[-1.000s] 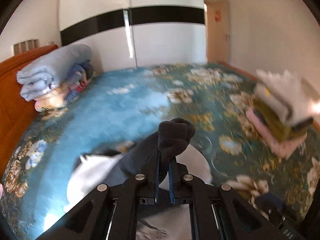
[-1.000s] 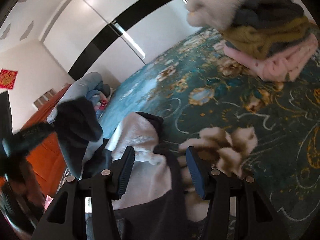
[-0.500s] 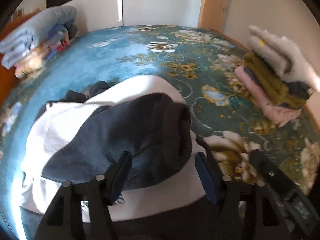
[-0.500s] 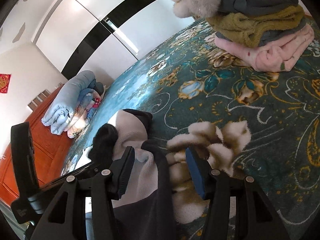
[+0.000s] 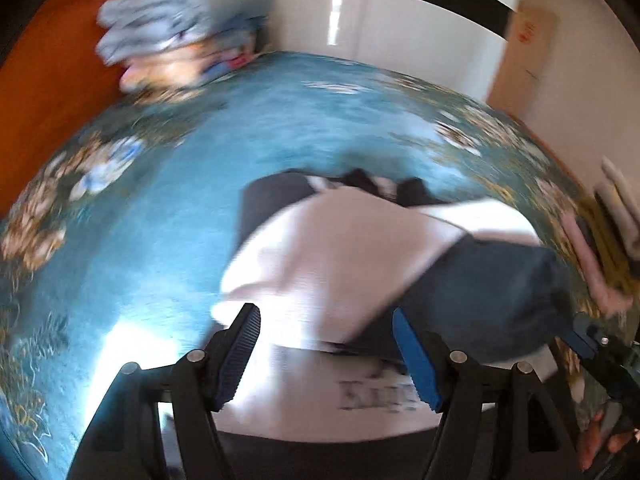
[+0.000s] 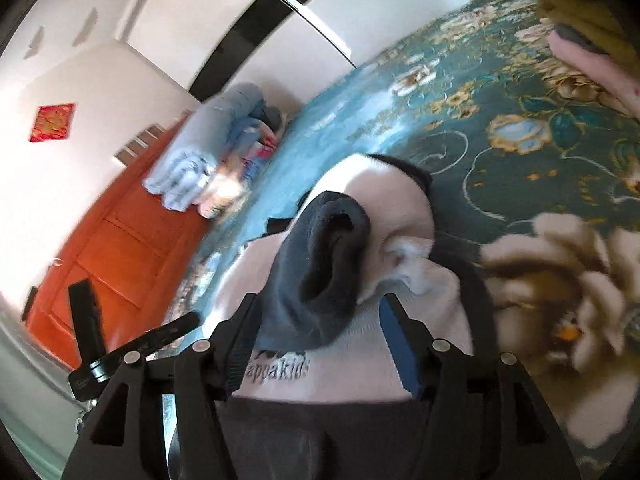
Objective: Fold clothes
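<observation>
A white and dark navy sweatshirt (image 5: 340, 264) lies on the teal floral bedspread (image 5: 168, 184), its navy sleeve (image 5: 492, 288) folded across the white body. My left gripper (image 5: 326, 352) is open and empty, just above the near white part. In the right wrist view the same sweatshirt (image 6: 392, 208) shows with the navy sleeve cuff (image 6: 320, 280) lying between the fingers of my right gripper (image 6: 320, 340), which is open. The left gripper (image 6: 132, 348) shows at the lower left there.
A stack of folded clothes, pink, olive and white (image 5: 600, 240), sits at the bed's right edge. Folded blue blankets (image 5: 180, 32) lie against the orange wooden headboard (image 5: 48, 92). White wardrobe doors (image 5: 400, 28) stand behind the bed.
One second ago my left gripper was shut on the navy sleeve; it has let go, opened and swung left. The sleeve now lies folded across the sweatshirt. The right gripper stays open.
</observation>
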Available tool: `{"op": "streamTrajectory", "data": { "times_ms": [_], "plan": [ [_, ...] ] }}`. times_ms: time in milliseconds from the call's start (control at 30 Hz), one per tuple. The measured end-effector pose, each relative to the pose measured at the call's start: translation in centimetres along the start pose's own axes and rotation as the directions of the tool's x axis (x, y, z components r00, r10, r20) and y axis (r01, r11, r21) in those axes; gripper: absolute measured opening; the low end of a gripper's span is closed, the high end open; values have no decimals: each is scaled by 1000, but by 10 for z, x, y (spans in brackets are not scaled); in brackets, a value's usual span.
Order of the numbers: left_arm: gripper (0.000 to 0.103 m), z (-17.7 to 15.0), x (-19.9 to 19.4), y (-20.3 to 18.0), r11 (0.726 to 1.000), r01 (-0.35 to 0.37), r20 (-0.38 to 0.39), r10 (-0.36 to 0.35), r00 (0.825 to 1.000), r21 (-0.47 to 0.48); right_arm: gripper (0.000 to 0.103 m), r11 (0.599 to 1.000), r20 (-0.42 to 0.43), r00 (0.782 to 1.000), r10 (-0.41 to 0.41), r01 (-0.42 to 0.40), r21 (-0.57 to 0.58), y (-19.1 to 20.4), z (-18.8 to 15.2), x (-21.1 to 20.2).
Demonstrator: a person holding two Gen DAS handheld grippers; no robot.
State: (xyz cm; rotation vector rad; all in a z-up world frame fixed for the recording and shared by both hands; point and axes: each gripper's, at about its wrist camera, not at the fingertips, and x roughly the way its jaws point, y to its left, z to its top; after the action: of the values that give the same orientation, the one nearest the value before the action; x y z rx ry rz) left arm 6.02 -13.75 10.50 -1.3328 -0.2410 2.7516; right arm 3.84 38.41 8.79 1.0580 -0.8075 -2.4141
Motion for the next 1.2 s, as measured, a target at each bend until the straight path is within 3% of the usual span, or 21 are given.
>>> {"op": "streamTrajectory", "data": {
  "times_ms": [67, 100, 133, 233, 367, 600, 667, 733, 967, 1100, 1167, 1200],
  "plan": [
    [72, 1, 3, 20, 1000, 0, -4, -1, 1000, -32, 58, 997, -35, 997, -73, 73, -4, 6, 8, 16],
    [72, 1, 5, 30, 999, 1, -6, -1, 1000, -46, 47, 995, -46, 994, -95, 94, -24, 11, 12, 19],
    [72, 2, 7, 37, 998, 5, -6, -6, 1000, -55, 21, 993, -53, 993, -108, 105, -52, 17, 15, 21],
    [72, 5, 13, 55, 996, 29, -3, -29, 1000, -81, 20, 983, -26, 994, -104, 99, -154, 37, 28, 17],
    [72, 20, 25, 66, 992, 70, -7, -71, 997, -109, 20, 962, 136, 989, -54, 88, -259, 55, 59, -15],
    [72, 46, 74, 62, 988, 117, -84, -126, 989, -97, 23, 974, -59, 981, -184, 174, -148, -10, 58, 39],
    [73, 53, 88, 61, 990, 114, -103, -122, 987, -81, 48, 984, -55, 986, -156, 150, -101, -25, 55, 40],
    [73, 57, 99, 62, 989, 126, -119, -136, 984, -81, 62, 989, -77, 987, -141, 136, -59, -35, 56, 43],
    [73, 61, 129, 73, 967, 197, -167, -224, 960, -162, 65, 985, -180, 982, 59, -28, 170, -74, 65, 76],
    [69, 57, 129, 75, 959, 213, -144, -241, 960, -185, 61, 989, -184, 983, 19, 8, 146, -63, 65, 83],
    [44, 58, 126, 69, 963, 217, -140, -240, 961, -161, 40, 991, -176, 984, 6, 18, 135, -56, 65, 81],
    [37, 58, 124, 66, 965, 219, -139, -239, 961, -146, 38, 991, -170, 985, 0, 22, 128, -54, 65, 78]
  ]
}}
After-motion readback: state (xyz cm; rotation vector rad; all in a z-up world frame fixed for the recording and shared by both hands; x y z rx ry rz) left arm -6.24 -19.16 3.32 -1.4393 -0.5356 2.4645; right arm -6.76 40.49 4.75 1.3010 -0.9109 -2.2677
